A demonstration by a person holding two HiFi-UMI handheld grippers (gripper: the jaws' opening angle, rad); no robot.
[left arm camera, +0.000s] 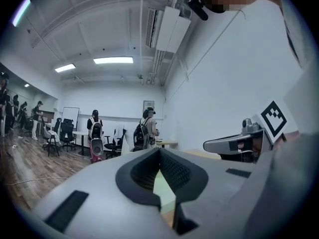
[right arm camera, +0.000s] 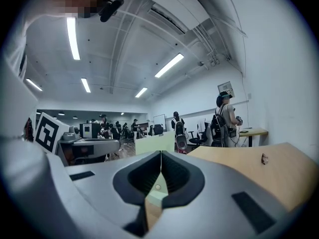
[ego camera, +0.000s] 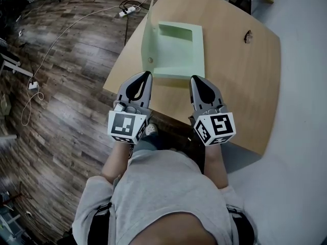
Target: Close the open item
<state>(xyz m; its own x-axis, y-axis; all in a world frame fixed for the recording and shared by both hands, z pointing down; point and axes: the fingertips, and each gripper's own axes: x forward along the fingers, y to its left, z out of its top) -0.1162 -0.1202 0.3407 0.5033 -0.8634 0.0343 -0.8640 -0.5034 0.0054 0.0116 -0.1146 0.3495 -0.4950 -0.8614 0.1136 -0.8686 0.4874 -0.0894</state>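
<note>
A pale green box [ego camera: 179, 52] lies open on the wooden table [ego camera: 245, 86], its lid [ego camera: 148, 37] standing upright along its left side. My left gripper [ego camera: 147, 75] hovers at the table's near edge, just short of the box's front left corner, jaws shut and empty. My right gripper [ego camera: 195, 79] is level with it at the front right corner, also shut with nothing held. In the left gripper view the closed jaws [left arm camera: 160, 151] leave a slit that shows the green box [left arm camera: 162, 189]. The right gripper view shows the raised lid [right arm camera: 154, 143] beyond its closed jaws [right arm camera: 161, 154].
A small dark object [ego camera: 248, 35] lies on the table at the far right. A power strip with cables [ego camera: 127, 10] trails over the wood floor to the left. People [left arm camera: 144, 128] and office chairs [left arm camera: 66, 136] stand far off across the room.
</note>
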